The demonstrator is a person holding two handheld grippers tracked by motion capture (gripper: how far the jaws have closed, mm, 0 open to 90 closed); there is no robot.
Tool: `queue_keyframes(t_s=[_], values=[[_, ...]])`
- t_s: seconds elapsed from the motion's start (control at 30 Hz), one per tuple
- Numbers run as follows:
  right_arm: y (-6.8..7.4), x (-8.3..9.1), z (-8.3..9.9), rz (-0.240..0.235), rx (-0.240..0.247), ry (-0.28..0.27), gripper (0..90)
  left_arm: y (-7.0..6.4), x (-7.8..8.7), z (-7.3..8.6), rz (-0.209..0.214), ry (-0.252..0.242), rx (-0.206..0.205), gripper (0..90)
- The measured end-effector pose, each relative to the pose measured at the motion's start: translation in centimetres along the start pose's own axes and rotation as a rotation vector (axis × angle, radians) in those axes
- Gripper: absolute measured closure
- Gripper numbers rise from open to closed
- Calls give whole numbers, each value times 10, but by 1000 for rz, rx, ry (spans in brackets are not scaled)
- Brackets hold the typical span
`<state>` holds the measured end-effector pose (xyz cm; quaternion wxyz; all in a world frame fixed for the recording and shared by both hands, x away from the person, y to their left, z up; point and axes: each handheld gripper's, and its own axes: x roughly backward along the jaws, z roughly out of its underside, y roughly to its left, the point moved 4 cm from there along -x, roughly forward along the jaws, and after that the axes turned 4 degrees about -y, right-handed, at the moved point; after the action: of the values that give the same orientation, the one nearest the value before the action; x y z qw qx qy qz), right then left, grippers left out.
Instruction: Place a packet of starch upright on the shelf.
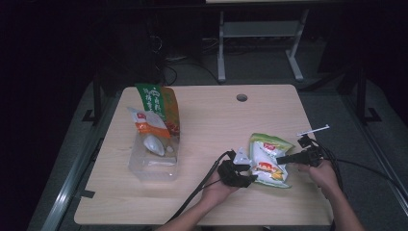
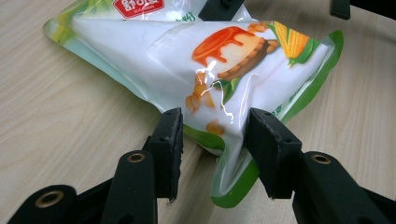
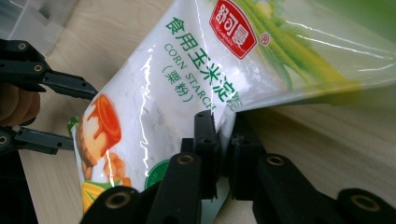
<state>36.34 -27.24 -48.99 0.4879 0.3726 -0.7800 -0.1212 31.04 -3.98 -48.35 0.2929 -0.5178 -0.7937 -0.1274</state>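
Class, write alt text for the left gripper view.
A white and green corn starch bag lies on a wooden table, its lower corner between the open jaws of the left gripper.

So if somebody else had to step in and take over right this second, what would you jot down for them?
Left claw: jaws apart, straddling a bottom corner of the corn starch bag, not clamped.
Right claw: shut on the bag's side edge.
The bag lies near the table's front right. A clear plastic bin on the left holds two upright bags.
Done: two bags are in the bin.
Left, probably: close the left claw, lift the corn starch bag and put it in the bin.
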Motion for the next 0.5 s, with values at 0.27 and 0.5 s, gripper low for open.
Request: queue_keyframes(t_s=[0.27, 0.5], values=[[7, 4, -2, 20, 51, -37, 860, 2, 0, 2, -5, 10, 13, 474], [21, 11, -10, 27, 92, -69, 862, 3, 1, 2, -1, 0, 33, 428]])
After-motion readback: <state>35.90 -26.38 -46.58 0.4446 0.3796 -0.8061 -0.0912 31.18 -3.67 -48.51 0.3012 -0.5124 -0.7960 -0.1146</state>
